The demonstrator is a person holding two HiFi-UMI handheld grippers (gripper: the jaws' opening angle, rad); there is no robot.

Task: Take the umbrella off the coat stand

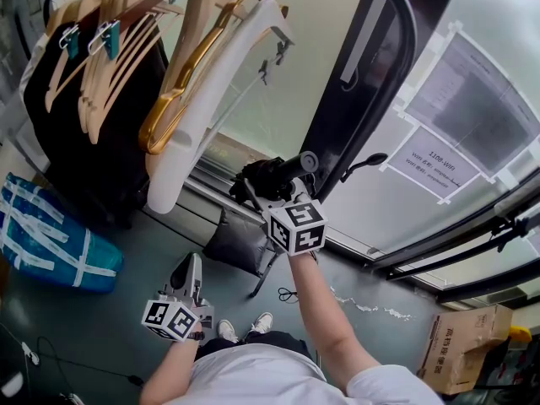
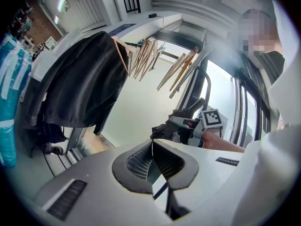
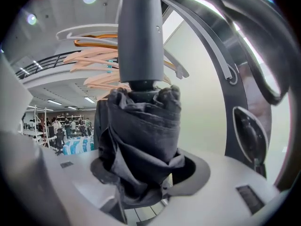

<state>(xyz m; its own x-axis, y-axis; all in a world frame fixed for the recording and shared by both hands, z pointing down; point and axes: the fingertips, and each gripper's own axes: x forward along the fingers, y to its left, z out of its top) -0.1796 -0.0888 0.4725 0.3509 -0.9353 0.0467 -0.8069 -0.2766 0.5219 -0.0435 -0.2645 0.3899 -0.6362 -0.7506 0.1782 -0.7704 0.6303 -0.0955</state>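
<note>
A folded black umbrella [image 1: 266,178] is held clamped by the right gripper [image 1: 274,191] at the centre of the head view. It is just left of the black curved upright of the coat stand [image 1: 359,91]. In the right gripper view the bunched fabric is seen pressed between the two jaws, and the grey cylindrical handle [image 3: 140,36] stands up into the upper centre of the frame. Whether the umbrella is caught on a hook of the stand cannot be told. The left gripper [image 1: 191,268] is seen at the lower left of the head view, well apart from the umbrella. In its own view its jaws are seen meeting at the tips, with nothing between them. Wooden hangers [image 1: 110,49] and a black jacket [image 1: 101,159] are seen at the upper left, and a blue bag [image 1: 51,243] lies at the left edge.
</note>
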